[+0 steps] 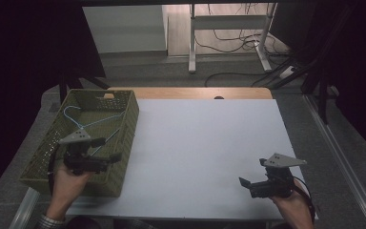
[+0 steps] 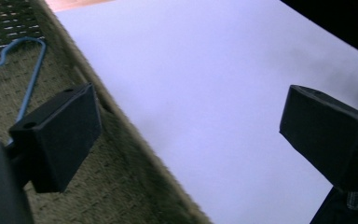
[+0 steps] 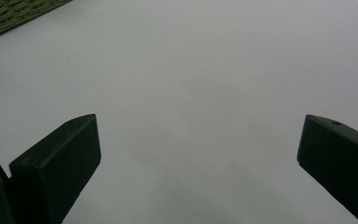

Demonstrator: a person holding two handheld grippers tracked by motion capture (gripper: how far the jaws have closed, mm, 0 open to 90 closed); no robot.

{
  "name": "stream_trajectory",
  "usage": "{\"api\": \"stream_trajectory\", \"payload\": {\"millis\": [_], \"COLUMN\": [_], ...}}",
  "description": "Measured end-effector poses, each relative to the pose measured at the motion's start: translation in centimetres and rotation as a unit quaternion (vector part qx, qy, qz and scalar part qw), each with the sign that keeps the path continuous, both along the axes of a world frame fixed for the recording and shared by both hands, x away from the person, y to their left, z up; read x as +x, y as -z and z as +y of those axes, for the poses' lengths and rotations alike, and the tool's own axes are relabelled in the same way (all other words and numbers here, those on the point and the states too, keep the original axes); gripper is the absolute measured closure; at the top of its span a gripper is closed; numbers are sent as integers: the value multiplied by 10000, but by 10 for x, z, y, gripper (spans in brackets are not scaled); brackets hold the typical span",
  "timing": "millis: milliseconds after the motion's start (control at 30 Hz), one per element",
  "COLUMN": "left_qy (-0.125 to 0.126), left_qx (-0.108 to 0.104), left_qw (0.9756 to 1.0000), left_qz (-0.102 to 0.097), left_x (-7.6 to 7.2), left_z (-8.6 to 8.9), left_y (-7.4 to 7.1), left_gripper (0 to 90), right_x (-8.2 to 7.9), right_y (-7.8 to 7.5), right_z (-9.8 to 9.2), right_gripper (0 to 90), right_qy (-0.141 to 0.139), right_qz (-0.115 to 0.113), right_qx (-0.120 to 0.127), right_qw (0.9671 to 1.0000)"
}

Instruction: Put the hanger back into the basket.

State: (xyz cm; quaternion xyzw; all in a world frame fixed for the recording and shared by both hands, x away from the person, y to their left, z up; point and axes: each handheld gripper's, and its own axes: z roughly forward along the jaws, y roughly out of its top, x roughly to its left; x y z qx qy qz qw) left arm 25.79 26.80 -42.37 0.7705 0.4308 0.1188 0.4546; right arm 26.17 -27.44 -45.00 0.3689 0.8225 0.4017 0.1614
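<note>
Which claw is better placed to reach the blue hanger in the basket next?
Left. The left claw hangs open over the basket beside the blue hanger; the right claw sits across the table.

In the high view the left tongs and the hand holding them cover the near end of the blue hanger inside the basket. In the left gripper view the picture's left edge cuts off the hanger's hook, and the basket rim blurs.

My room is dim and dark at the edges; the white bench glows palely, and my left view looks smeared with blur
</note>
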Motion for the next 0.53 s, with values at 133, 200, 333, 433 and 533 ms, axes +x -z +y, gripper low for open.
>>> {"api": "stream_trajectory", "payload": {"millis": [133,200,333,433,533], "left_qy": [-53,-73,-73,-79,-69], "left_qx": [128,424,731,646,630], "left_qw": [9999,9991,9973,9979,9980], "left_qz": [-83,-36,47,21,-52], "left_x": [-12,-19,-23,-22,-23], "left_z": [-10,-18,-25,-24,-24], "left_y": [10,20,31,31,29], "left_gripper": [40,24,11,11,9], "right_x": [-3,-3,-3,-2,-2], "right_y": [0,1,3,4,5], "right_z": [0,-1,0,0,-1], "right_gripper": [0,0,0,0,0], "right_qy": [-18,-15,-44,-53,-48], "right_qz": [-9,-2,26,24,40], "right_qx": [9,10,-24,-66,-82], "right_qw": [10000,10000,10000,10000,9999]}}
